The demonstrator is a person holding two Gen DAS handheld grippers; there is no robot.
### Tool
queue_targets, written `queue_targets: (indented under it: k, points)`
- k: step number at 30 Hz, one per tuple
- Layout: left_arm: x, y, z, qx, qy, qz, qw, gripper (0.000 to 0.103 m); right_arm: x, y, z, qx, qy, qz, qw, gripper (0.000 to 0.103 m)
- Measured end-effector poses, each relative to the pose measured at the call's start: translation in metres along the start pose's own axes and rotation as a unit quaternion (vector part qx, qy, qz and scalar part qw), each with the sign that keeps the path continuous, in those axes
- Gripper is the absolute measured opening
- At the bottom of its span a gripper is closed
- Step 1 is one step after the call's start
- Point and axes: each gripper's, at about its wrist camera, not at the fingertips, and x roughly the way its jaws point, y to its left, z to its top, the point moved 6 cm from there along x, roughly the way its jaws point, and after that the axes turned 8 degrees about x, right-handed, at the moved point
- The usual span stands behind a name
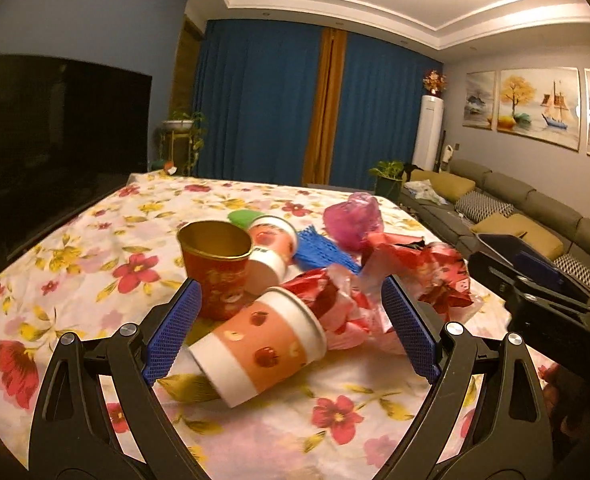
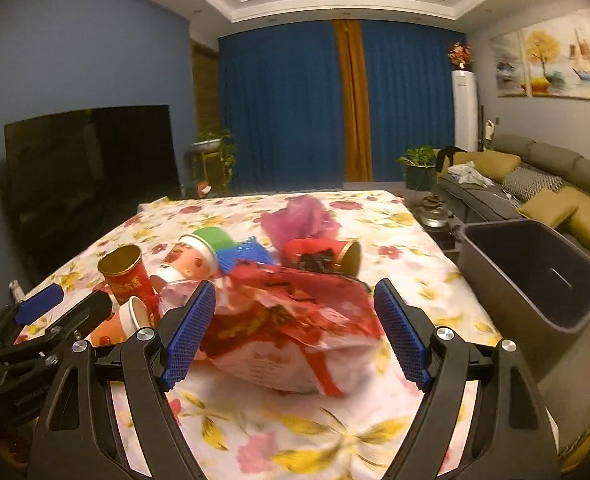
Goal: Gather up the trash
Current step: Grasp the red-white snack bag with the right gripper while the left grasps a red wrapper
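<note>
A pile of trash lies on the floral tablecloth. A peach paper cup lies on its side between the wide-apart pads of my left gripper, which is open and not pressing it. Behind it stand a red cup with a gold rim, a second tipped paper cup, blue mesh and a pink plastic bag. My right gripper is open, its pads on either side of a crumpled red and white snack bag. A red can lies behind that bag.
A dark plastic bin stands at the table's right edge, beside a sofa. A large black TV is on the left, with blue curtains behind. The left gripper shows at the lower left of the right wrist view.
</note>
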Motion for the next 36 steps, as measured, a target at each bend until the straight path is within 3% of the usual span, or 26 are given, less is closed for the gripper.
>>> queue_targets:
  k: [7, 12, 19, 31, 35, 36]
  points:
    - [0.003, 0.016, -0.003, -0.01, 0.002, 0.001, 0.9999, 0.09, 0.026, 0.016, 0.005, -0.013, 0.012, 0.007, 1.0, 0.079]
    - [0.007, 0.021, -0.005, -0.013, 0.006, 0.0, 0.9999, 0.09, 0.047, 0.017, -0.006, -0.019, 0.05, 0.008, 0.999, 0.056]
    - [0.017, 0.005, -0.001, -0.002, 0.006, -0.022, 0.9997, 0.09, 0.046, 0.011, -0.018, -0.028, 0.065, 0.009, 0.997, 0.016]
    - [0.051, -0.035, 0.003, 0.031, 0.046, -0.057, 0.9968, 0.089, 0.011, -0.012, -0.01, -0.007, 0.026, 0.014, 1.0, 0.008]
    - [0.065, -0.048, 0.005, 0.045, 0.063, -0.058, 0.9953, 0.081, -0.002, -0.018, -0.005, 0.0, 0.013, 0.014, 1.0, 0.008]
    - [0.068, -0.051, 0.004, 0.05, 0.069, -0.057, 0.9948, 0.075, -0.005, -0.02, -0.004, 0.002, 0.01, 0.013, 1.0, 0.008]
